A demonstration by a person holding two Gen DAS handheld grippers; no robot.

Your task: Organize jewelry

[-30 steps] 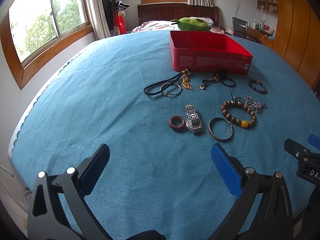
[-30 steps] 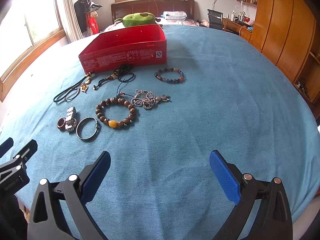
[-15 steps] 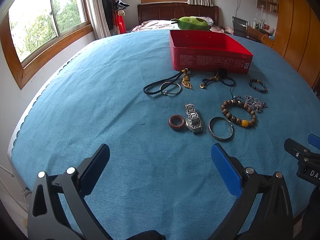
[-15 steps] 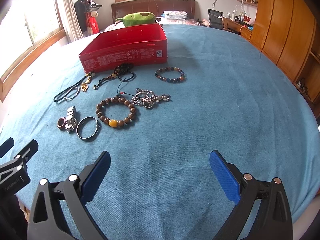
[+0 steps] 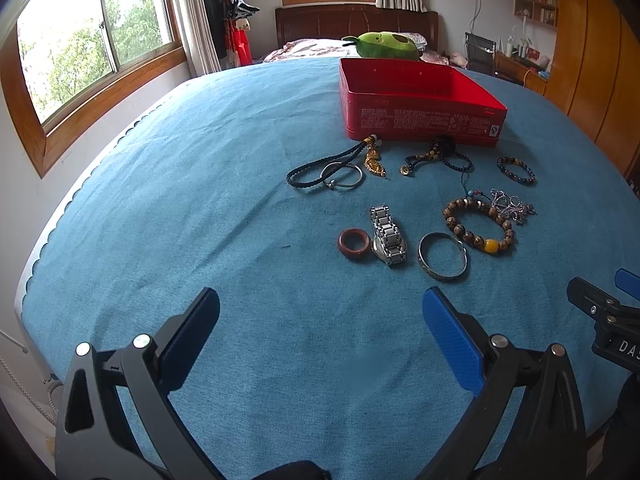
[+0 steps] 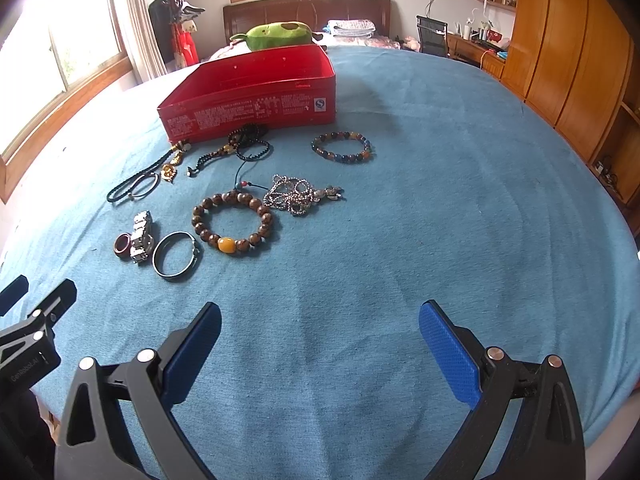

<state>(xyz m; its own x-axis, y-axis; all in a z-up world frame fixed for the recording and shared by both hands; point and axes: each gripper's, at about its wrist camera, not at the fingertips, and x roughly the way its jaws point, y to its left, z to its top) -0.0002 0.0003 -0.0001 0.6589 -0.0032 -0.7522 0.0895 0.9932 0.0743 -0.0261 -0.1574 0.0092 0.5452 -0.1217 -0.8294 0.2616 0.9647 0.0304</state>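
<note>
Jewelry lies loose on a blue cloth in front of an empty red box (image 5: 420, 116) (image 6: 256, 108). Nearest are a brown ring (image 5: 354, 243) (image 6: 122, 245), a steel watch (image 5: 387, 236) (image 6: 141, 237), a dark bangle (image 5: 442, 256) (image 6: 176, 256) and a wooden bead bracelet (image 5: 478, 224) (image 6: 234, 222). Farther lie a silver chain (image 6: 298, 194), a coloured bead bracelet (image 6: 342, 147), a black beaded necklace (image 6: 244, 142) and a braided cord with a thin ring (image 5: 332, 170). My left gripper (image 5: 320, 320) and right gripper (image 6: 320, 332) are open and empty, short of the jewelry.
A green plush toy (image 5: 386, 46) lies behind the box. Wooden wardrobes (image 6: 580, 52) stand on the right and a window (image 5: 92, 40) on the left. The cloth's left edge (image 5: 72, 196) drops off near the wall.
</note>
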